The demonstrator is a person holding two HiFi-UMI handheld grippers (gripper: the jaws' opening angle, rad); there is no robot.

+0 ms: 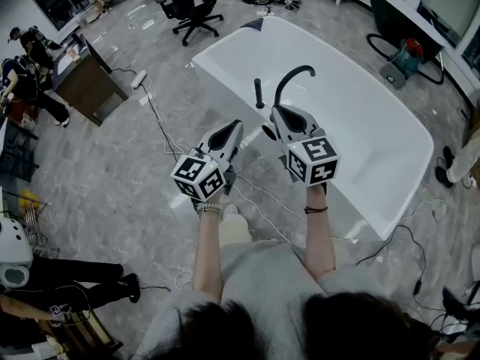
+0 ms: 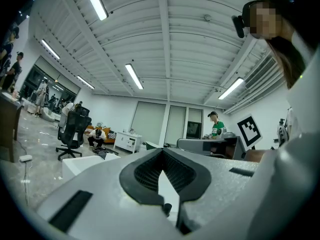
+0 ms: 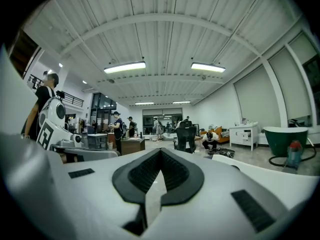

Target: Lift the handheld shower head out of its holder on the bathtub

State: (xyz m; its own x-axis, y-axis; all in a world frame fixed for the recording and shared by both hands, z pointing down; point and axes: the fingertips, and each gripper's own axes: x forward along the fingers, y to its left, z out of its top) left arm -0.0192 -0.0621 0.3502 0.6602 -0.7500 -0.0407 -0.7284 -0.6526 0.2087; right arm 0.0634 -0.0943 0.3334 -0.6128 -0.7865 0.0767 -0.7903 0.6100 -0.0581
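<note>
saw the handheld shower head (image 1: 259, 94) as a slim black stick standing upright in its holder (image 1: 259, 107) on the white bathtub (image 1: 375, 133), just beside the curved black spout (image 1: 294, 77). judged it not yet lifted, with its long axis vertical.

placed it ahead of the right gripper (image 1: 276, 117) and a touch to that gripper's left, near but plainly apart. placed the left gripper (image 1: 234, 128) farther off, with the shower head ahead and well to its right. judged the right hand the nearer and the better lined up for the reach.

read both pairs of jaws as clenched on nothing: in the left gripper view (image 2: 162, 154) and in the right gripper view (image 3: 160, 154) the dark pads met at their tips, with only the room beyond. caught no sight of the shower head in either gripper view.

reckoned that the jaws would need to part first, then come level across the upright shaft, one pad on either side, before any pull straight up along its axis.
</note>
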